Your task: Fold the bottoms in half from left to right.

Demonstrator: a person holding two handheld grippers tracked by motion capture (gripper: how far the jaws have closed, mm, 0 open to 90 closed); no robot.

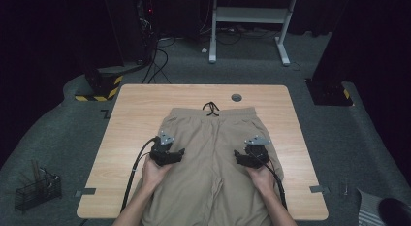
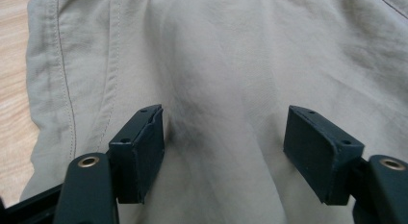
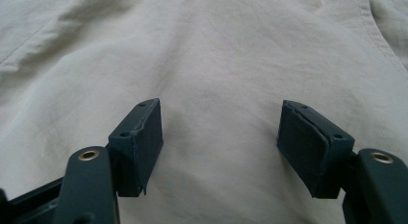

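A pair of beige shorts [image 1: 213,138] lies flat on the wooden table [image 1: 135,119], waistband at the far side with a black drawstring [image 1: 210,108]. My left gripper [image 1: 177,153] rests on the shorts' left leg, pointing inward, and my right gripper [image 1: 239,156] rests on the right leg, facing it. In the left gripper view the jaws [image 2: 225,113] stand apart over a soft ridge of the shorts' cloth [image 2: 226,65], pads not pressing it. In the right gripper view the jaws [image 3: 219,106] stand just as wide over smooth cloth [image 3: 216,51].
A round grey grommet [image 1: 236,97] sits in the table's far edge. On the floor, a wire basket [image 1: 38,189] stands at the left, a yellow-black striped base [image 1: 99,90] at the far left, and a white desk frame [image 1: 249,22] behind. Bare wood flanks the shorts.
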